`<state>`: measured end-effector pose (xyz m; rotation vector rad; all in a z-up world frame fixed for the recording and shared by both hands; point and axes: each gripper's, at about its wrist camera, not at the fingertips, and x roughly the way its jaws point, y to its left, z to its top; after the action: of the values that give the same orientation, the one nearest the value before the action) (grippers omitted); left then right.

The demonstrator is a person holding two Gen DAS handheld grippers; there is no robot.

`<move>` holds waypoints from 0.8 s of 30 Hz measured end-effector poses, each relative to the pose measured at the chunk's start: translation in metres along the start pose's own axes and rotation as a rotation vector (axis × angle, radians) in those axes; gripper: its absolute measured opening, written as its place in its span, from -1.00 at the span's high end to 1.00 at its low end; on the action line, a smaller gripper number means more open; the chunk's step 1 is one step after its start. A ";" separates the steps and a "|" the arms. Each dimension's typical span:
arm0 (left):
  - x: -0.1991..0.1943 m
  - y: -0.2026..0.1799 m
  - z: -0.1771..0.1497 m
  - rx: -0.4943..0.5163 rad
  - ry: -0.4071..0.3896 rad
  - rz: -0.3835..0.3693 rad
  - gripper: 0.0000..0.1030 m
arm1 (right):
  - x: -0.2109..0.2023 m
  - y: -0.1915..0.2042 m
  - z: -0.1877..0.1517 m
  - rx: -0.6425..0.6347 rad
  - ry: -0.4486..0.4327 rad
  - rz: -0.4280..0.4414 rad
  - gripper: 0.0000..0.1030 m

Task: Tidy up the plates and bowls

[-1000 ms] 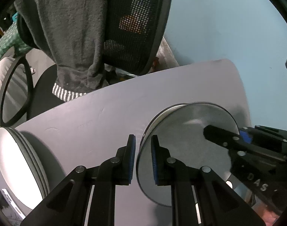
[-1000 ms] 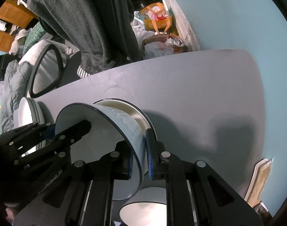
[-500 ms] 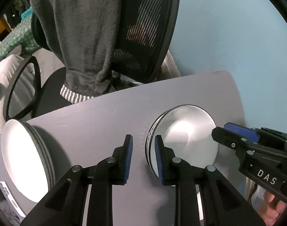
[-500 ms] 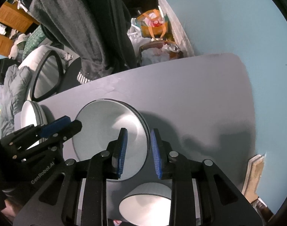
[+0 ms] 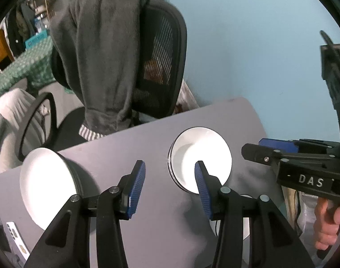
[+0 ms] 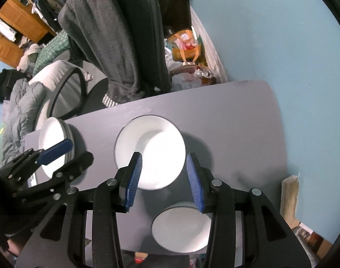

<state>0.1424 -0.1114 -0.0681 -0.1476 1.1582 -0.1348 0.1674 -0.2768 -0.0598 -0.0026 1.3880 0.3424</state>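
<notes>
Only the right wrist view showed a third bowl (image 6: 181, 230) at the counter's (image 6: 236, 120) near edge. The stacked plates (image 6: 149, 151) lay mid-counter; another stack (image 5: 49, 185) sat at the left edge. Left tongs (image 5: 167, 187) and right tongs (image 6: 163, 178) were opening, empty, above bare counter.

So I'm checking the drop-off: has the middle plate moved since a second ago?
Yes. The middle plate was tilted up off the table, pinched by both hand-held grippers; now it lies flat on the stack, released.
</notes>
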 end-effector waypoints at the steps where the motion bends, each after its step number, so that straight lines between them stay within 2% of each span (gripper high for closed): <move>1: -0.005 -0.001 -0.002 0.007 -0.013 0.003 0.10 | -0.002 0.001 -0.002 0.000 -0.004 0.003 0.22; 8: -0.024 -0.007 -0.014 0.031 -0.043 -0.019 0.10 | -0.014 0.012 -0.018 -0.003 -0.022 0.007 0.22; 14: -0.027 0.004 -0.024 -0.008 -0.028 -0.041 0.07 | -0.024 0.017 -0.033 0.018 -0.040 0.004 0.22; 24: -0.031 0.006 -0.039 -0.006 -0.007 -0.063 -0.02 | -0.030 0.015 -0.058 0.069 -0.039 0.002 0.22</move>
<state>0.0951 -0.1018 -0.0569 -0.1895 1.1472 -0.1862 0.1043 -0.2810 -0.0393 0.0621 1.3604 0.2942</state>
